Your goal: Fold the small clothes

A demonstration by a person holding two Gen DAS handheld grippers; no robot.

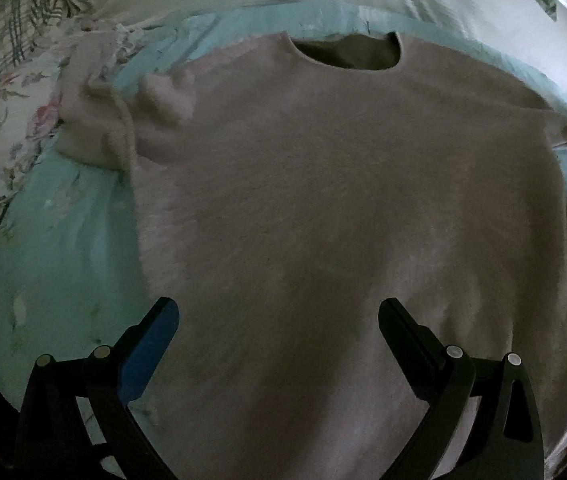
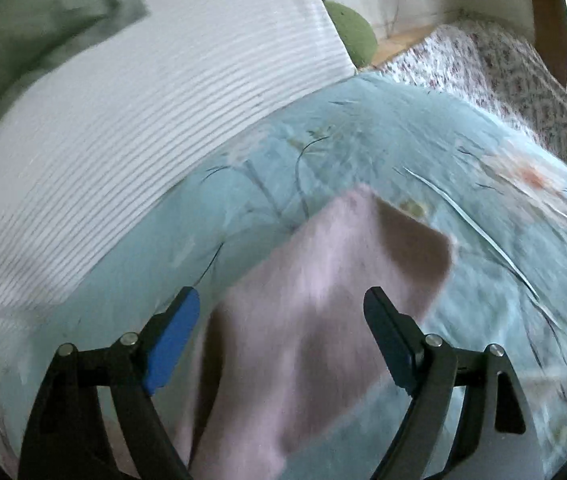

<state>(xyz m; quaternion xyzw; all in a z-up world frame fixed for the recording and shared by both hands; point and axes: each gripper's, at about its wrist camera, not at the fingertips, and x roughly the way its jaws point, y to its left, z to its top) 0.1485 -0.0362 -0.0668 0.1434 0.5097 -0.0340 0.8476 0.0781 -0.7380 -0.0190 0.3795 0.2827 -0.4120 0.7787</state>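
A fuzzy pale-pink knit sweater (image 1: 323, 200) lies spread across the light-blue floral bedspread (image 1: 63, 240), filling mid-frame; a floral pillow (image 1: 15, 120) sits at left. Left tool (image 1: 279, 320) and right tool (image 2: 281, 308) both gape wide, holding nothing.

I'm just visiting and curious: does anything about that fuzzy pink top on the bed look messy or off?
Yes. The fuzzy pale pink sweater lies mostly flat on the light blue floral bedspread, but one sleeve is bunched up in a rumpled heap beside the body.
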